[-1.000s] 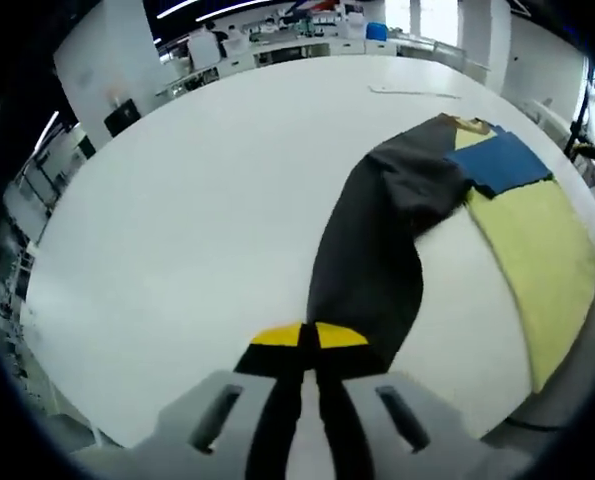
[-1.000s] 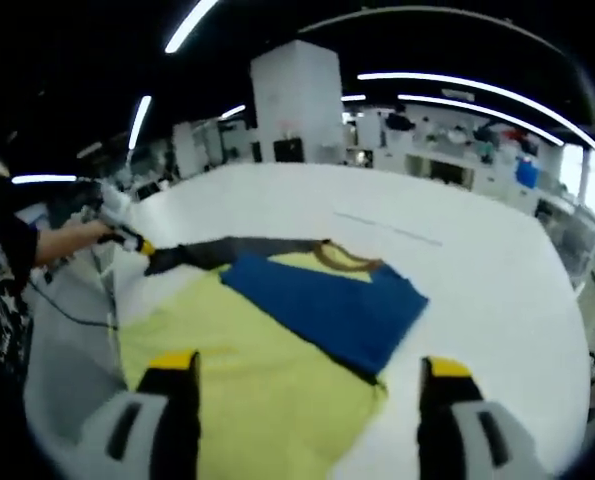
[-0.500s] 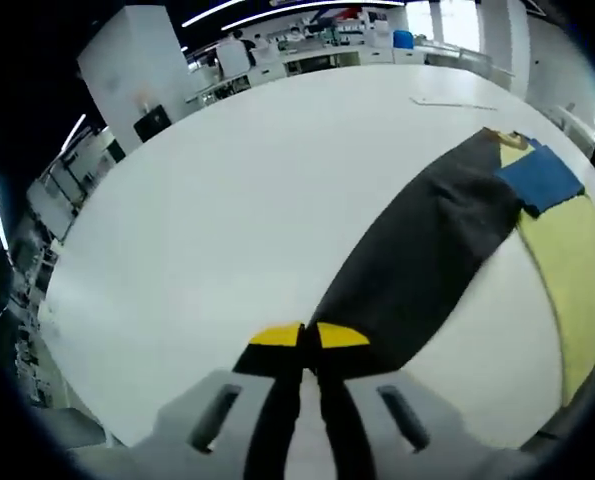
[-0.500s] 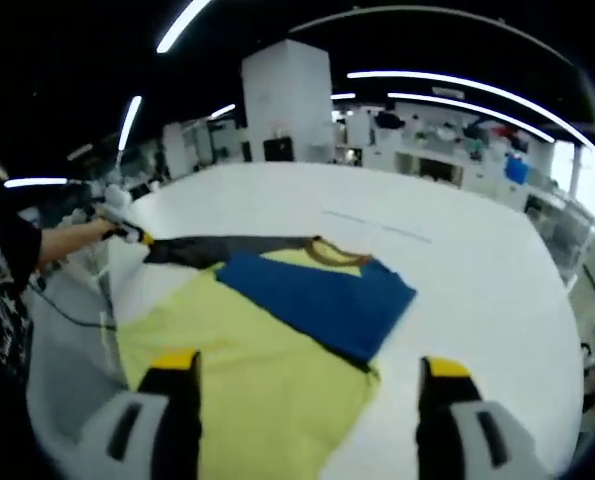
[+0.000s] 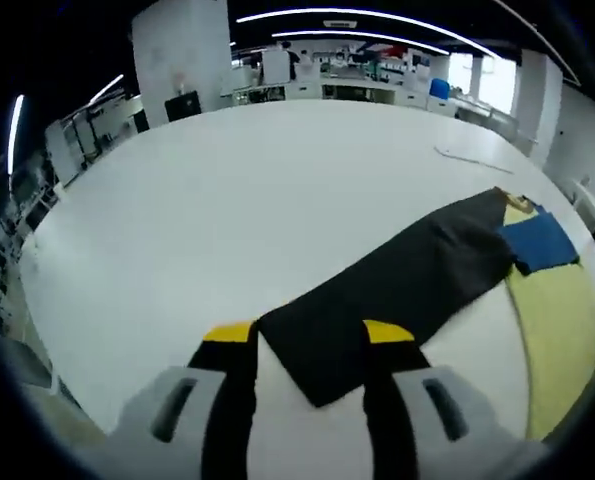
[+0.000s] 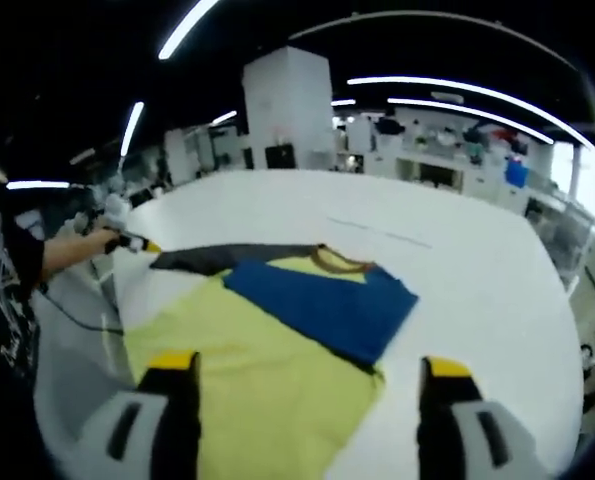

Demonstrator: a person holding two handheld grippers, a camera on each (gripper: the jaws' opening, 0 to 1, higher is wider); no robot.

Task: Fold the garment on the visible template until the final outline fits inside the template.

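Left gripper view: my left gripper [image 5: 307, 345], jaws parted, yellow tips either side of the cuff end of the dark sleeve [image 5: 397, 285], which lies flat on the white surface [image 5: 227, 190] and runs away to the upper right, where it meets the yellow garment [image 5: 557, 330] and its blue sleeve [image 5: 540, 242], folded across the body. This view alone gives the cuff end close up and the thin line [image 5: 472, 156] marked on the surface beyond. Right gripper view: my right gripper [image 6: 307, 375], jaws wide apart and holding nothing, above the yellow garment [image 6: 257, 390]; blue sleeve [image 6: 322, 305] folded over the chest, brown collar [image 6: 339, 260] at the top, dark sleeve [image 6: 227, 257] stretched out to the left. This view alone gives the garment's whole body, plus my own hand [image 6: 87, 245] carrying the left gripper [image 6: 127, 240] at the cuff, near the surface's edge. Change from half a second ago: my left jaws were clenched on the cuff and now stand released, with the sleeve laid down between them; my right jaws remain open as before.
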